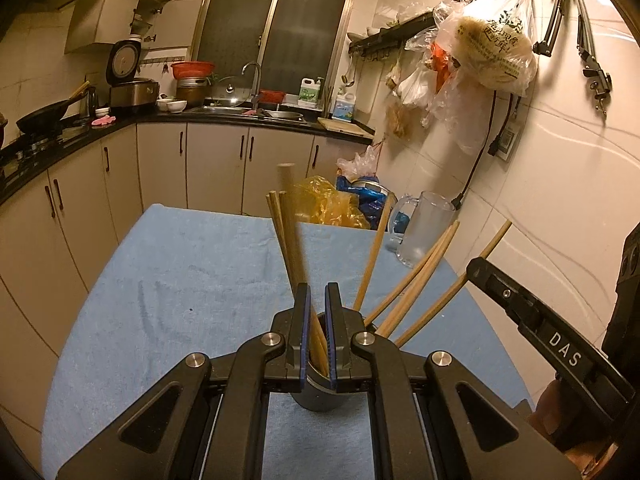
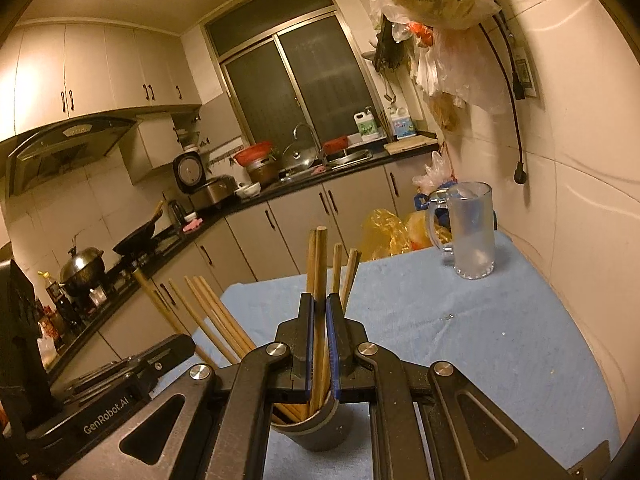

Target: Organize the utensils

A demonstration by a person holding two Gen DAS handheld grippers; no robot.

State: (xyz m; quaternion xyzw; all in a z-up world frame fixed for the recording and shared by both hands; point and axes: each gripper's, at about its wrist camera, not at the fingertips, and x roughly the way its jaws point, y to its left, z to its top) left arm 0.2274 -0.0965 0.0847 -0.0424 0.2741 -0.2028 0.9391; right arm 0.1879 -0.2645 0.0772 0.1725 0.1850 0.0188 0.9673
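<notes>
A dark grey cup (image 1: pixel 320 394) stands on the blue cloth (image 1: pixel 180 292) and holds several wooden chopsticks (image 1: pixel 416 280) that fan out. My left gripper (image 1: pixel 318 292) is above the cup, jaws nearly closed around a pair of chopsticks (image 1: pixel 286 232) that stand in the cup. In the right wrist view the same cup (image 2: pixel 320 428) sits below my right gripper (image 2: pixel 319 304), whose jaws are shut on upright chopsticks (image 2: pixel 317 264). Other chopsticks (image 2: pixel 212 316) lean to the left. The right gripper's body (image 1: pixel 536 320) shows at the right of the left wrist view.
A glass mug (image 2: pixel 470 232) stands at the cloth's far right near the tiled wall; it also shows in the left wrist view (image 1: pixel 424 228). Yellow and blue plastic bags (image 1: pixel 332 204) lie beyond the table's far edge. Kitchen counter, sink and stove lie further back.
</notes>
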